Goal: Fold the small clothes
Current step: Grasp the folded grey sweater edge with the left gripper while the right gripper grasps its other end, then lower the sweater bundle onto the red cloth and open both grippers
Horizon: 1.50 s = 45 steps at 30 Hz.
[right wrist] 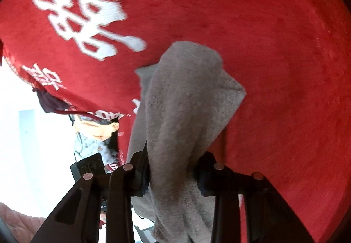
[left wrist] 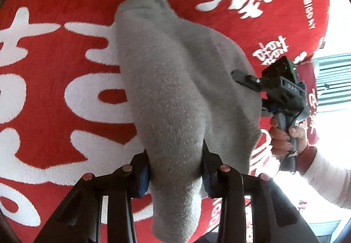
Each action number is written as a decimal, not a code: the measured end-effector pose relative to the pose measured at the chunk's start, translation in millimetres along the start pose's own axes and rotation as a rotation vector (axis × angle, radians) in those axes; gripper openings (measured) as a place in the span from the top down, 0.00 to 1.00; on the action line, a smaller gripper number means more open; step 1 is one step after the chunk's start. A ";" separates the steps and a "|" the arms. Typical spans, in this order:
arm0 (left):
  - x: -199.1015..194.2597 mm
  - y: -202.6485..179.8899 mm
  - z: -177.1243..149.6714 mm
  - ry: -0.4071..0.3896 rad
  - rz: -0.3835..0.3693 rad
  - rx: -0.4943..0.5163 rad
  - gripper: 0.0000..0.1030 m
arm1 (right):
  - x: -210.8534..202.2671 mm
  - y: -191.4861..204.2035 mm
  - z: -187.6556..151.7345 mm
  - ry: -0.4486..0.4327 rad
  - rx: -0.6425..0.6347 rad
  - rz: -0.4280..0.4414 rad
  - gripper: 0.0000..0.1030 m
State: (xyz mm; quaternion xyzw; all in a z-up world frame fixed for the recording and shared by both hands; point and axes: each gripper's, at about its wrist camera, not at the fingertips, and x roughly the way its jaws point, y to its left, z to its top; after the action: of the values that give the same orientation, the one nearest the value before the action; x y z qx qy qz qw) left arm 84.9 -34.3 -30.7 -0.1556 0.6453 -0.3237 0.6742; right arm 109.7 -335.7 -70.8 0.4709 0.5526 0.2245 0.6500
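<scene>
A small grey fuzzy garment point(left wrist: 175, 80) hangs bunched above a red cloth with white characters point(left wrist: 54, 56). My left gripper point(left wrist: 175, 170) is shut on its near edge, cloth pinched between the blue pads. My right gripper point(left wrist: 235, 75) shows at the right of the left wrist view, held by a hand, its tips clamped on the garment's other edge. In the right wrist view the right gripper point(right wrist: 173, 175) is shut on the same grey garment point(right wrist: 186, 93), which drapes over and below the fingers.
The red cloth point(right wrist: 263, 34) covers the surface under both grippers. Its edge point(left wrist: 316, 49) runs along the right of the left wrist view, with a bright floor beyond. A person's clothing point(right wrist: 96, 133) shows past the cloth's edge in the right wrist view.
</scene>
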 end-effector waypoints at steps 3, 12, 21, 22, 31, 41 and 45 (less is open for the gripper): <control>-13.4 -5.0 -7.0 -0.015 -0.031 0.024 0.62 | -3.5 14.6 -10.7 -0.010 -0.006 0.017 0.65; -70.2 5.5 -31.0 -0.052 -0.057 0.051 0.62 | 8.2 68.5 -55.7 -0.028 -0.036 0.075 0.65; -123.7 46.9 -69.7 -0.087 0.036 0.063 0.62 | 61.3 92.0 -100.3 0.004 -0.035 0.124 0.65; -124.1 54.2 -75.2 -0.083 0.053 0.061 0.62 | 71.2 92.0 -104.1 0.019 -0.038 0.111 0.65; -102.6 114.4 -109.7 -0.013 0.261 -0.049 0.50 | 106.5 59.7 -110.2 0.059 -0.010 -0.272 0.64; -137.0 91.4 -106.0 -0.093 0.432 -0.036 0.05 | 67.3 104.8 -147.1 0.025 -0.080 -0.374 0.48; -131.2 84.5 -102.4 -0.084 0.447 -0.042 0.04 | 79.4 108.5 -184.8 0.101 -0.036 -0.284 0.49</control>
State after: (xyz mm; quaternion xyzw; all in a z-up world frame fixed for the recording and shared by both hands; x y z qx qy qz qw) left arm 11.0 133.4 5.0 -0.0361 0.6417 -0.1460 0.7521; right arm -14.5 -154.4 -7.7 0.3642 0.6416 0.1636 0.6549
